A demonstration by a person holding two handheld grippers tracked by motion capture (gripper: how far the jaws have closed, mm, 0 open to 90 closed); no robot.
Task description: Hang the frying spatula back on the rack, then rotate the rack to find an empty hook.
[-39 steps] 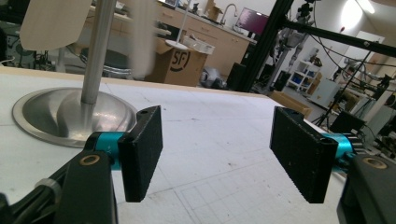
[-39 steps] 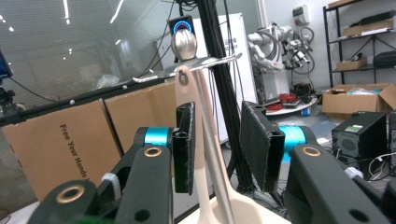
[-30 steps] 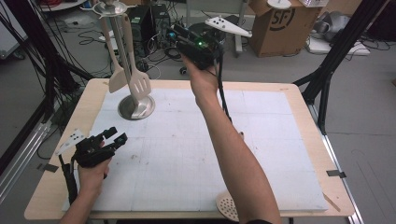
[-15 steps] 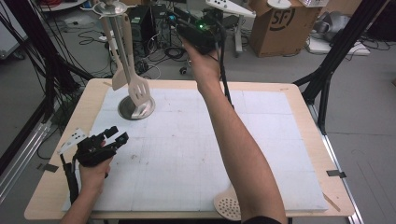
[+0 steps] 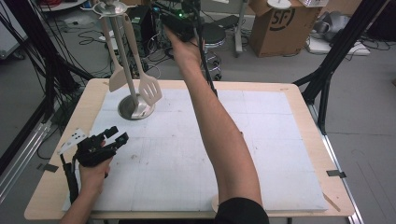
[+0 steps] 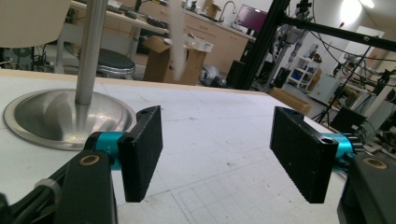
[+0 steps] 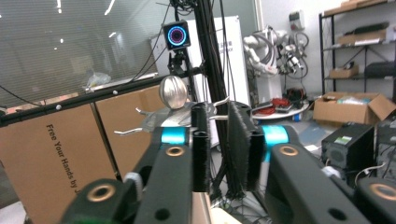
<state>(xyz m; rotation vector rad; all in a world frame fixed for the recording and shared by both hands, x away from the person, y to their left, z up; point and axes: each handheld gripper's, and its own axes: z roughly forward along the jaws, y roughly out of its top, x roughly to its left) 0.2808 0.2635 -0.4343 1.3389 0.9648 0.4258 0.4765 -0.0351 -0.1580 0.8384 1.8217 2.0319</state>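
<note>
At the table's [image 5: 51, 186] near left corner, the left gripper [image 5: 116, 136] lies low over the white mat [image 5: 280, 154], held in a hand [image 5: 93, 172], its jaws spread wide with nothing between them. In the left gripper view the two black pads [image 6: 142, 151] stand well apart above the gridded mat, pointing toward the steel base [image 6: 56, 116] just ahead.

Farther back on the left of the mat stands the utensil stand [image 5: 135, 106]: a round base, an upright pole [image 5: 120, 51] and a hooked top disc [image 5: 109, 7]. Two pale utensils hang from it: a plain spatula [image 5: 116, 77] on the left and a slotted turner [image 5: 150, 91] on the right, whose blade hangs just above the base.

The right arm [image 5: 219, 130] stretches from the near edge across the mat and up to the stand's top, where the right gripper [image 5: 180, 21] is held just right of the disc. In the right gripper view its jaws are nearly closed, a narrow gap between them; a wire hook [image 7: 219, 101] and the stand's silver knob [image 7: 172, 92] sit just behind, and I cannot tell whether anything is pinched
</note>
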